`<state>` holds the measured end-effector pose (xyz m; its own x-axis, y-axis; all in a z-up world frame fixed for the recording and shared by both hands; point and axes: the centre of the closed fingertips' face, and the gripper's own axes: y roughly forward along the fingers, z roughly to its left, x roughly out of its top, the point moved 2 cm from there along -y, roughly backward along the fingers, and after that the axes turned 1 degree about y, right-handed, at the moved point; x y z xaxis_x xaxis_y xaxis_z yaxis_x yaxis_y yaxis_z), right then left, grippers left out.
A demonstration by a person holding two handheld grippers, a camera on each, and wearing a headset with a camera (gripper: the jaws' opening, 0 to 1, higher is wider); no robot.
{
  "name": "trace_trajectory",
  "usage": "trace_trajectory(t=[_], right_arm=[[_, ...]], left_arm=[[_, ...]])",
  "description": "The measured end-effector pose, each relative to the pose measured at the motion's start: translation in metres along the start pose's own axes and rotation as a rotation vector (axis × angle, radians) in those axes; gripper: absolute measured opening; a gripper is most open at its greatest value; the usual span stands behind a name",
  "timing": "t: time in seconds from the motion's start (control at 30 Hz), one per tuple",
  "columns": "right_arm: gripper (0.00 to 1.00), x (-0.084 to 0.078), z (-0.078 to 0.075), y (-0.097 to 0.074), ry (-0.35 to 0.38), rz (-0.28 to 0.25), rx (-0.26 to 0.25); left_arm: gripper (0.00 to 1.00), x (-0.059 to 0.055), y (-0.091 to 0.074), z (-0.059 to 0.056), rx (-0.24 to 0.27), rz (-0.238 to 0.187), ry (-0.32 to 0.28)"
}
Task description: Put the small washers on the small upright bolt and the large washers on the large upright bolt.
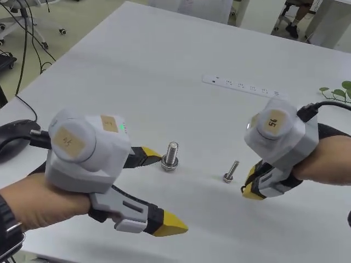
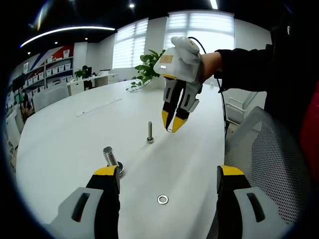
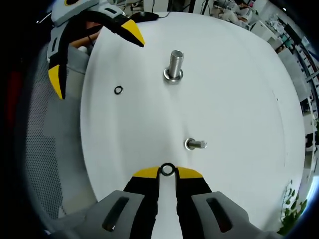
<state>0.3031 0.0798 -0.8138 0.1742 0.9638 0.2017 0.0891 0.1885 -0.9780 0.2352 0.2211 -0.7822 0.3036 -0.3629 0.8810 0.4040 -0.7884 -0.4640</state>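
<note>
Fingers (image 2: 106, 179) of the left gripper (image 2: 168, 172) are standing wide apart, gripping nothing, and hovering low over the bench (image 2: 65, 139). Right gripper (image 3: 168, 174) fingers (image 3: 144, 175) are pinching shut on a washer (image 3: 168, 170), which is sitting right at the yellow tips and is lifted off the bench.

Loose washer (image 2: 162, 199) is lying flat on the bench, near its front edge, in the gap between the left fingers in the left gripper view. It is also showing in the right gripper view (image 3: 118, 90), well apart from both bolts.

Large bolt (image 1: 171, 155) is standing upright, thread up, just beside one yellow tip of the left gripper (image 1: 160, 189). Something ring-like is sitting at its base (image 3: 173, 75); cannot tell if that is a washer or the head.

Small bolt (image 1: 231, 171) is standing upright between the large bolt and the right gripper (image 1: 251, 189), near that gripper's tips but not touching them.

Power strip (image 1: 244, 86) is lying further back on the bench.
</note>
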Motion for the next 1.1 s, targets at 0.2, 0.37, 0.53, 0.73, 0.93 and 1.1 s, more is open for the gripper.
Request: trace_trajectory(t=[0.2, 0.37, 0.53, 0.73, 0.93, 1.1], right_arm=[[0.13, 0.002, -0.005, -0.011, 0.0, -0.009, -0.026], [0.13, 0.008, -0.009, -0.016, -0.003, -0.026, -0.031], [0.13, 0.016, -0.017, -0.023, -0.016, -0.036, -0.054], [0.13, 0.023, -0.022, -0.025, -0.032, -0.04, -0.068], [0.13, 0.029, -0.025, -0.025, -0.047, -0.042, -0.072], [0.13, 0.032, -0.028, -0.023, -0.057, -0.043, -0.073]], left_arm=[[0.79, 0.0, 0.0, 0.0, 0.0, 0.0, 0.001], [0.79, 0.0, 0.0, 0.0, 0.0, 0.001, 0.0], [0.79, 0.0, 0.0, 0.0, 0.003, 0.002, -0.001], [0.79, -0.001, 0.0, 0.0, 0.003, 0.003, -0.003], [0.79, -0.001, -0.001, 0.0, 0.005, 0.005, -0.005], [0.79, -0.002, -0.001, 0.0, 0.005, 0.006, -0.006]])
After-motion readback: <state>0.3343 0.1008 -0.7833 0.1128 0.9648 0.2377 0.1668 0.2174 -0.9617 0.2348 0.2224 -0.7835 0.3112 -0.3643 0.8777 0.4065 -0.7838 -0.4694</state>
